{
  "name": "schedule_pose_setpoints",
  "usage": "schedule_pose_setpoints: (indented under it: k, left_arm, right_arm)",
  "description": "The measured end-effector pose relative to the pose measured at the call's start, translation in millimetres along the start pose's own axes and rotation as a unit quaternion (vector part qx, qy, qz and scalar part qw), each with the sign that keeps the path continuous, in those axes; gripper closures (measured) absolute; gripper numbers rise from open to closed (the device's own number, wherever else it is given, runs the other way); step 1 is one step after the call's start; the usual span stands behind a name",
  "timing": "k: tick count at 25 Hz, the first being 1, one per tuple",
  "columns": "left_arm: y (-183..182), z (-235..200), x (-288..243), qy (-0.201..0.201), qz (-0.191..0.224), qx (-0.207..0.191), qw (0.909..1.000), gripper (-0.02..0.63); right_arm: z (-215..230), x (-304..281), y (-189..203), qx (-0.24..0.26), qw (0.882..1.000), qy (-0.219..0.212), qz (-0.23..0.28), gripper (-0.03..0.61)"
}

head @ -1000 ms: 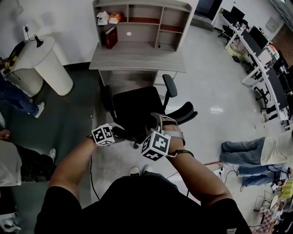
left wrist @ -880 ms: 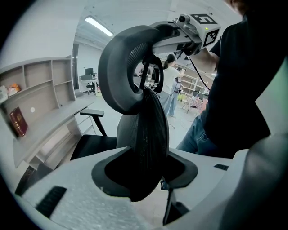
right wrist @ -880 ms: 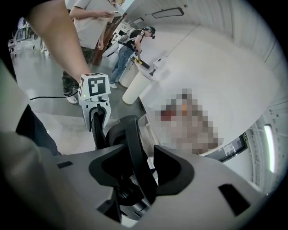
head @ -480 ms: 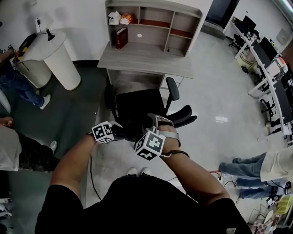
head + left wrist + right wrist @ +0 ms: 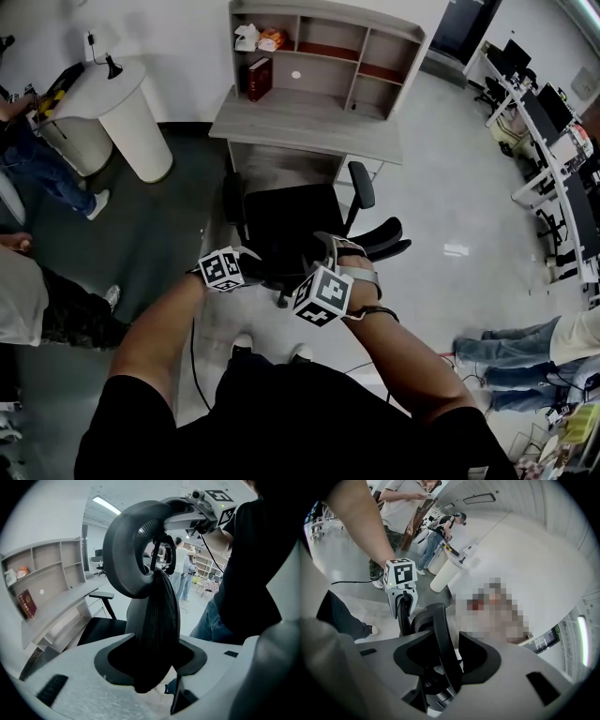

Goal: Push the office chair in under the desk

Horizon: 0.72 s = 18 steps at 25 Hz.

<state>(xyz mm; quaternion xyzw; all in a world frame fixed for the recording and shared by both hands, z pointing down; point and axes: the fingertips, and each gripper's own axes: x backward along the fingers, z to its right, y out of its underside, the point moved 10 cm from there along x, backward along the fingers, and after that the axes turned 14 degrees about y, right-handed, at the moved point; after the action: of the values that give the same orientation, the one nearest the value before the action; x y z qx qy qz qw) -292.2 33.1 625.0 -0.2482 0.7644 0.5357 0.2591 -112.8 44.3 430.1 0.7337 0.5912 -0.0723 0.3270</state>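
Office chair [image 5: 286,225] has rolled nearer the desk [image 5: 300,127]; round pedestal [image 5: 127,122] alongside.

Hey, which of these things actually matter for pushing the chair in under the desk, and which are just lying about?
For the job: chair, desk.
Lying about: red book, white stand, white bag.

Chair [image 5: 286,225] right in frt of desk [image 5: 309,122] — shelves [image 5: 328,42] on top.
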Motion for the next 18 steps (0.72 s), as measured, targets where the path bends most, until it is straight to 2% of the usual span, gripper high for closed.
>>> schedule_pose_setpoints:
  k: [9,18]
  left_arm:
    - [13.9,-8.1,11.7,0.015,0.009,-0.034,0.9993,0.410]
    - [27.1,-27.9,33.5,0.041,-0.002,-0.059,0.9974,0.414]
  right_arm:
    - [-9.0,-3.4,-15.7,-0.011,1.000,0.016,-0.005,0.416]
    - [-20.5,-16.3,-38.3,-0.009,0.998,0.065,0.006,0.416]
